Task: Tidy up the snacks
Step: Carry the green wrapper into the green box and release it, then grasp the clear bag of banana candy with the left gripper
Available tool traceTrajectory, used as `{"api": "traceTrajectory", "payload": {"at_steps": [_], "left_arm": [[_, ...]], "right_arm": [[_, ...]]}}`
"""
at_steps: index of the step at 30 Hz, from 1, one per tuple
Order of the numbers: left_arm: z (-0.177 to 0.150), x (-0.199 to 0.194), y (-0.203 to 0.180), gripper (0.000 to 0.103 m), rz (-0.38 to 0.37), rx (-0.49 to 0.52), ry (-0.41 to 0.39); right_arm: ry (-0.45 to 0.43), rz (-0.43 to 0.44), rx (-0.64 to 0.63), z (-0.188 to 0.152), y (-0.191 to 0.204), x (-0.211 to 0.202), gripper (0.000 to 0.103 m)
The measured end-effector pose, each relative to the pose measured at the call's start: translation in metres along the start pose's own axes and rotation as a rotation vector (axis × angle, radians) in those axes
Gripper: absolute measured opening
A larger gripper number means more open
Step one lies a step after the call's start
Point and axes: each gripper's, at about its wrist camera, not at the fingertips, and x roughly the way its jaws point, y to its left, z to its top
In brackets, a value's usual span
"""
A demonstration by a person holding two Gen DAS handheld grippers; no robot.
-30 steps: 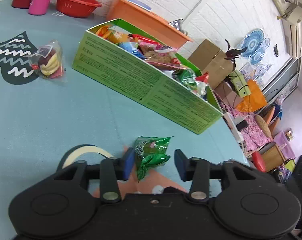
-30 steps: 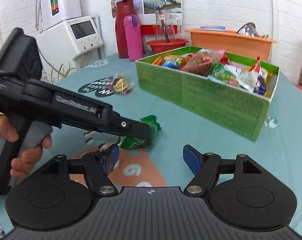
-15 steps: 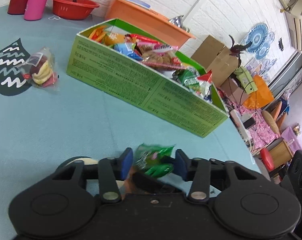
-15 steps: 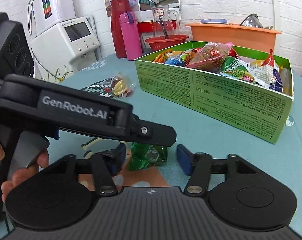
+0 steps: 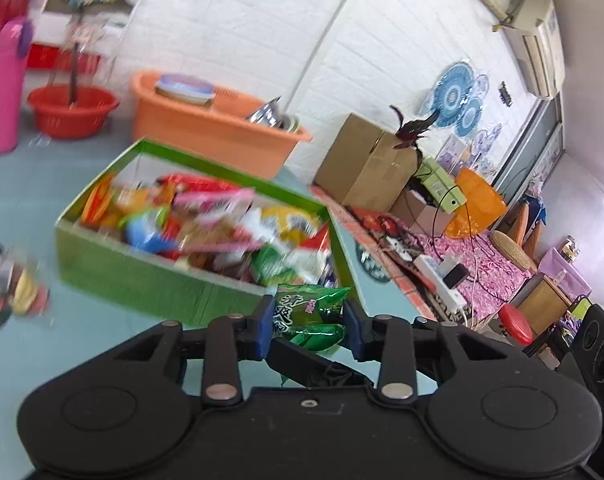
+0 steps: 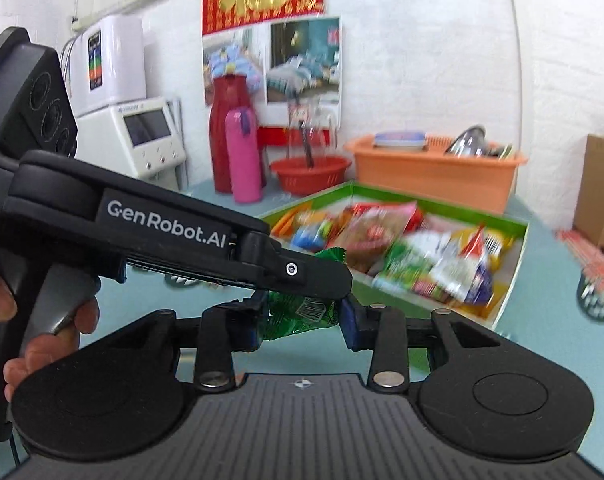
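Note:
A green snack packet (image 5: 308, 316) is pinched between the blue pads of my left gripper (image 5: 309, 326) and held up off the table, in front of the near wall of the green box (image 5: 141, 280). The box is full of mixed snack packets. In the right wrist view the same packet (image 6: 302, 314) also sits between the pads of my right gripper (image 6: 299, 320), which is shut on it, with the left gripper's finger (image 6: 293, 270) crossing just above. The green box (image 6: 514, 264) lies ahead to the right.
A clear bag of snacks (image 5: 21, 292) lies on the teal table left of the box. Behind the box stand an orange tub (image 5: 213, 128), a red basin (image 5: 71, 110), a pink flask (image 5: 3, 84) and a red flask (image 6: 225, 132). The table's right edge drops to a cluttered floor.
Both grippers have closed on the green packet and lifted it off the table toward the box. The views have tilted up and the scene is motion-blurred.

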Motion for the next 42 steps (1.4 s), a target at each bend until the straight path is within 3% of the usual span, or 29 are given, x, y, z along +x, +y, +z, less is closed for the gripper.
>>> {"api": "traceTrajectory", "payload": {"at_steps": [8,17,19,21,22,24,26,33,38,42], "left_arm": [[0.041,0.044,-0.016,0.083,-0.048,0.075,-0.046],[0.061,0.103,-0.001,0.084,-0.041,0.074,-0.007],[0.062,0.114,0.002,0.089,-0.024,0.089,0.014],[0.061,0.123,0.006,0.103,0.000,0.105,0.046],[0.059,0.124,0.008,0.103,0.019,0.099,0.055],[0.054,0.118,0.012,0.103,0.013,0.078,0.048],[0.052,0.107,0.013,0.103,-0.016,0.064,0.041],[0.045,0.038,0.012,0.103,0.001,0.058,-0.059],[0.034,-0.021,0.046,0.103,0.126,0.004,-0.124],[0.024,-0.050,0.100,0.103,0.325,-0.091,-0.144]], "right_arm": [[-0.095,-0.069,-0.007,0.032,-0.041,0.015,0.064],[-0.090,-0.090,0.025,0.034,-0.080,0.050,0.064],[-0.086,-0.087,0.035,0.032,-0.087,0.059,0.065],[-0.075,-0.108,0.033,0.027,-0.091,0.069,0.076],[-0.068,-0.133,0.028,0.025,-0.092,0.073,0.099],[-0.064,-0.174,0.021,0.021,-0.091,0.075,0.103],[-0.065,-0.149,0.020,0.019,-0.090,0.070,0.103],[-0.097,-0.130,0.008,0.026,-0.067,0.030,0.103],[-0.066,-0.112,0.020,0.029,-0.045,0.006,0.103],[-0.050,-0.046,0.059,0.026,-0.031,-0.003,0.103]]}}
